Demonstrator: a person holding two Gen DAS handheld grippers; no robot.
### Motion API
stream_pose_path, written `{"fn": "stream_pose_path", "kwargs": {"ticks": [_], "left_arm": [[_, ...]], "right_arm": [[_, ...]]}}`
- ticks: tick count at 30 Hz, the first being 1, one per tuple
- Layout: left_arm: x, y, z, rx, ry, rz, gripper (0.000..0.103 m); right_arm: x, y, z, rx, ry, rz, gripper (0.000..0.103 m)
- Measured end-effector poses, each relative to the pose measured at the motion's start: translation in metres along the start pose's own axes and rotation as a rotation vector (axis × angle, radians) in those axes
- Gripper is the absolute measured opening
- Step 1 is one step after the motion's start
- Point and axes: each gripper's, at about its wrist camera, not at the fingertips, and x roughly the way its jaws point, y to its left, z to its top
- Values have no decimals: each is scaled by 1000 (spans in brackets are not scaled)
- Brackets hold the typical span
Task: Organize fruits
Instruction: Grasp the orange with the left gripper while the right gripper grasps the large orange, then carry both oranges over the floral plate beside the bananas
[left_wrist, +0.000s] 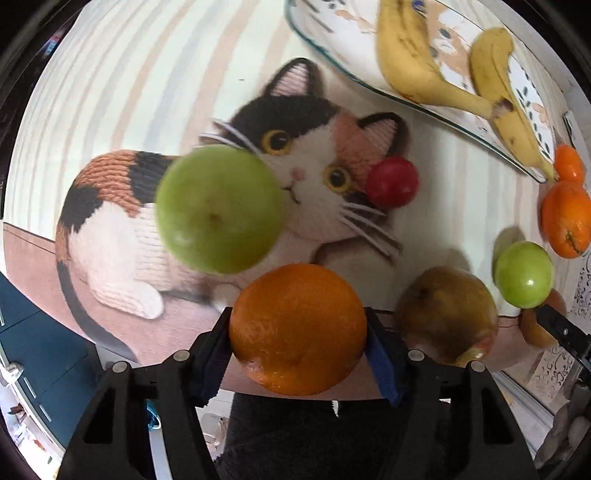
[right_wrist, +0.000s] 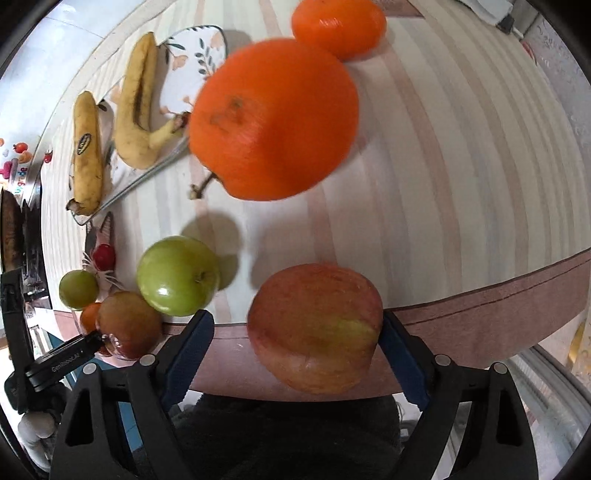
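Observation:
A large orange (left_wrist: 297, 328) sits at the table's near edge with my left gripper (left_wrist: 297, 321) shut on it, both pads against its sides. In the right wrist view a red-green apple (right_wrist: 314, 328) lies between the fingers of my right gripper (right_wrist: 297, 321). The gripper is open: the right pad touches the apple and the left pad (right_wrist: 192, 343) stands clear of it. Bananas (left_wrist: 413, 62) lie on a patterned plate (left_wrist: 332, 33) at the far side.
Loose on the striped cloth: a green apple (left_wrist: 218, 208) on the cat mat (left_wrist: 110, 206), a small red fruit (left_wrist: 393, 181), a brownish apple (left_wrist: 447, 314), a second green apple (right_wrist: 177, 275), a big orange (right_wrist: 273, 118) and a tangerine (right_wrist: 340, 26). The table edge runs just below both grippers.

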Motion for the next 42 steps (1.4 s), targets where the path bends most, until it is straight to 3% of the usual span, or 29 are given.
{"fn": "stream_pose_path", "kwargs": {"ticks": [6, 13, 21, 22, 25, 30, 33, 42], "left_arm": [[1, 14, 3, -47, 30, -35, 64], [4, 28, 13, -76, 59, -56, 64], [11, 17, 25, -78, 58, -30, 64], [12, 17, 25, -79, 58, -29, 64], [12, 17, 27, -84, 60, -33, 64], [12, 21, 24, -86, 61, -41, 64], [13, 22, 23, -83, 60, -35, 64], [4, 10, 18, -63, -1, 16, 63]], "right_arm": [[-9, -10, 5, 45, -19, 34, 87], [-47, -14, 42, 105, -179, 123, 93], [-15, -18, 93, 232, -84, 212, 91], [-10, -21, 94, 244, -76, 214, 84], [-7, -16, 95, 232, -100, 199, 82], [-6, 16, 90, -13, -105, 41, 82], [-4, 28, 83, -121, -80, -9, 82], [-6, 10, 91, 18, -115, 86, 83]]}}
